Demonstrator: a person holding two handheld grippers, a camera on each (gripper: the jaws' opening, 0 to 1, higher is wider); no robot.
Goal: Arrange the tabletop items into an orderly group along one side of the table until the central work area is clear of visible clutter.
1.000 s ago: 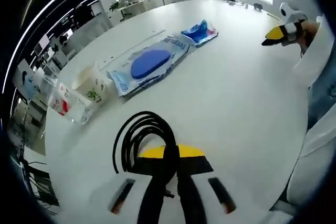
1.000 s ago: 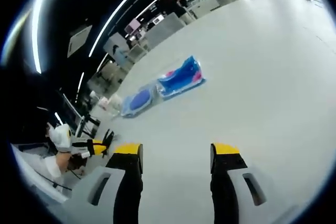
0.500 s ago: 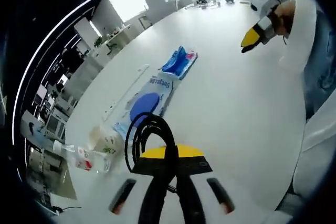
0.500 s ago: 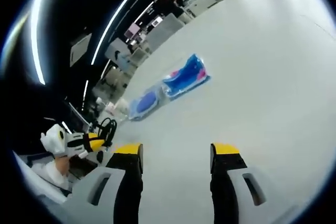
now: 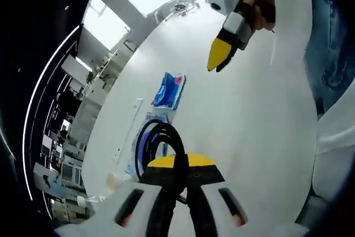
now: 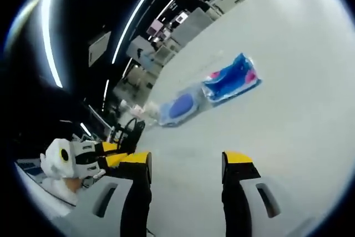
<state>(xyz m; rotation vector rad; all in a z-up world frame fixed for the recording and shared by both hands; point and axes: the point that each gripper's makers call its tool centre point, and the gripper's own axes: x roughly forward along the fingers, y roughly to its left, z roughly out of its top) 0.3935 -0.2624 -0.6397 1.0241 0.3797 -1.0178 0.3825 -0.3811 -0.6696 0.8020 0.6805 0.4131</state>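
My left gripper (image 5: 181,166) is shut on a coiled black cable (image 5: 157,139), whose loop stands up just past the yellow jaw tips. Behind the loop on the white table (image 5: 244,126) lie a wipes pack with a blue lid (image 5: 143,149) and, farther off, a blue packet (image 5: 168,90). My right gripper (image 6: 186,162) is open, empty and above the table; it also hangs at the upper right of the left gripper view, right gripper (image 5: 219,54). The right gripper view shows the blue packet (image 6: 232,78), the wipes pack (image 6: 179,107) and the left gripper (image 6: 108,151) holding the cable (image 6: 132,130).
A small white carton (image 5: 118,180) and a lying plastic bottle (image 5: 91,199) sit near the table's edge at the lower left. A person's white sleeve (image 5: 291,43) fills the right side. Desks and ceiling lights lie beyond the table.
The left gripper has risen and tilted with the cable still in it, so the table items look smaller. The right gripper now shows closer in the left gripper view.
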